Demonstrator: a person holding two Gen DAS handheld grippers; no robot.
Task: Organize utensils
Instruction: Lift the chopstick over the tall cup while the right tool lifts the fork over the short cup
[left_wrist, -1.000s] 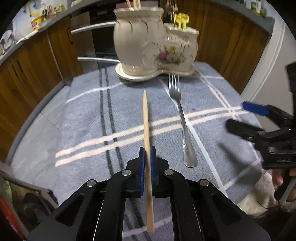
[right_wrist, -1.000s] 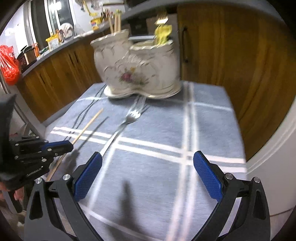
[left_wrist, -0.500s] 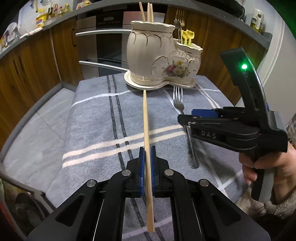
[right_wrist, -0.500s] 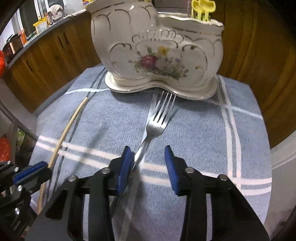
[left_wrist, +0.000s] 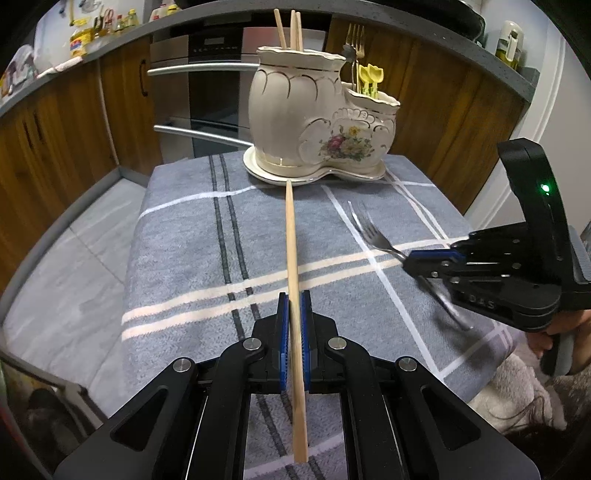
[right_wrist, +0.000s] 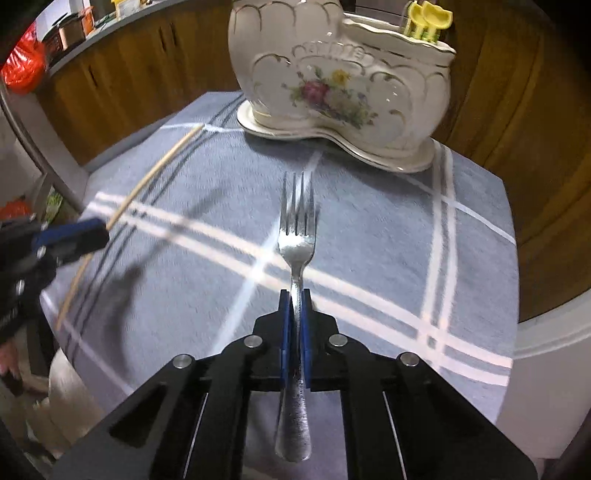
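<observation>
Both grippers loaded, holder straight ahead
Right gripper (right_wrist: 294, 306), jaws just closed, clamps silver metal fork (right_wrist: 297, 236); left gripper (left_wrist: 294, 310) clamps wooden chopstick (left_wrist: 291, 243); both long axes point forward at cream floral ceramic holder (left_wrist: 317, 122).

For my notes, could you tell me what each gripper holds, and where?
Left gripper: chopstick, near its thick end. Right gripper: fork, mid-handle.

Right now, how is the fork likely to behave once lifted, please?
The fork looks like stiff metal, so it probably won't bend. Its polished handle may slip or pivot in the right claw, which grips it mid-handle.
</observation>
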